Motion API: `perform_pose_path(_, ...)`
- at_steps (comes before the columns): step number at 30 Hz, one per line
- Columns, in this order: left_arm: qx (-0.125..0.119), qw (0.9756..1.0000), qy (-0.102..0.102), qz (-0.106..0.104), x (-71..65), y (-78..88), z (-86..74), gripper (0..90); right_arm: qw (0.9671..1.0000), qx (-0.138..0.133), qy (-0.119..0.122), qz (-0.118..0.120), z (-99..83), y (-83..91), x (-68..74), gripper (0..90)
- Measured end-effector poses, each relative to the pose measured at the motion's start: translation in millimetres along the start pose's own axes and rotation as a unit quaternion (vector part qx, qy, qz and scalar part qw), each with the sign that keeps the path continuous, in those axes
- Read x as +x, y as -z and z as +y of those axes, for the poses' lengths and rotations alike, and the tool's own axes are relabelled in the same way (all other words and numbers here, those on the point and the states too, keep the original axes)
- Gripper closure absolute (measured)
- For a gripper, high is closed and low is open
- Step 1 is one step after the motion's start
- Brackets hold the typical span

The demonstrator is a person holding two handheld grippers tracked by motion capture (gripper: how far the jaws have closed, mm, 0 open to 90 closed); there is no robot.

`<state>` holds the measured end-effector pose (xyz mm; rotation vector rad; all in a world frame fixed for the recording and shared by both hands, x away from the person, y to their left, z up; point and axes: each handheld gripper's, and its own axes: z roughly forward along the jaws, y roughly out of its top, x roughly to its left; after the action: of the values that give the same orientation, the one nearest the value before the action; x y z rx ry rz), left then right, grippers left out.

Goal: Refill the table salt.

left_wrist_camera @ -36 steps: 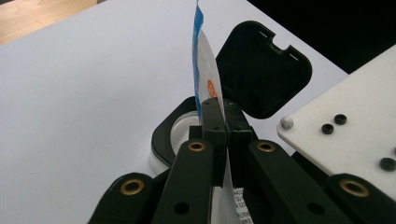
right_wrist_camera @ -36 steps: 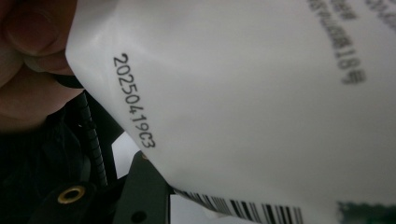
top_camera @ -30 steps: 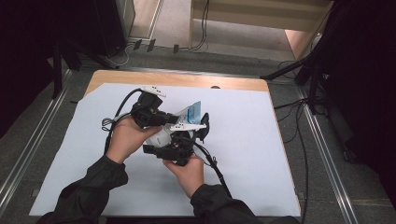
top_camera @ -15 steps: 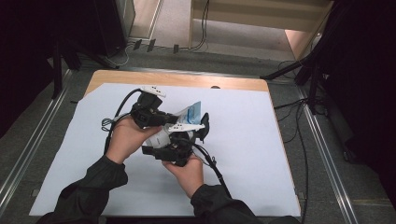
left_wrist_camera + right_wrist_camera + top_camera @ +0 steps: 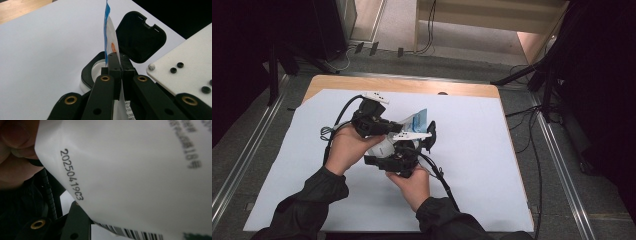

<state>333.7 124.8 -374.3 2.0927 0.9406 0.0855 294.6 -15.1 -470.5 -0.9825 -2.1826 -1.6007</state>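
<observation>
A thin white packet (image 5: 110,37) with a blue edge is pinched tight between the closed fingers (image 5: 115,67) of the left gripper (image 5: 369,120). It is held upright above the white tabletop (image 5: 492,150), over a black box (image 5: 87,72) whose lid (image 5: 140,35) is flipped open. The right gripper (image 5: 399,157) is held just beside the packet. Whether its fingers are open or closed cannot be told.

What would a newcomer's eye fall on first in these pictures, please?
Probably the white packet with a blue edge, pinched upright in the shut jaws of the left gripper over the white sheet. Just behind it sits a small black case with its lid flipped open.
</observation>
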Motion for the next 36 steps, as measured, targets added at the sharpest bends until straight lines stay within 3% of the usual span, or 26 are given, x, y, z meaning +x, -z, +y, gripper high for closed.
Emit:
perform_pose_path(16,-0.011,0.9999,0.009,0.006,2.9,6.2,0.7,90.0,0.9999,-0.007,-0.005,0.012,0.1,1.1,1.2,67.0)
perform_pose_path(25,-0.002,0.9998,0.006,0.019,2.4,4.0,0.7,90.0,0.9999,-0.004,-0.010,0.012,-1.4,-0.1,-0.9,65.6)
perform_pose_path(28,-0.001,0.9997,0.003,0.025,0.4,2.9,1.3,90.0,0.9999,0.003,-0.008,0.011,-2.7,-2.2,-0.9,61.3)
perform_pose_path(36,0.002,0.9996,0.002,0.030,-0.5,-1.3,2.0,90.0,1.0000,0.006,-0.006,0.000,-4.1,-2.8,-0.3,63.0)
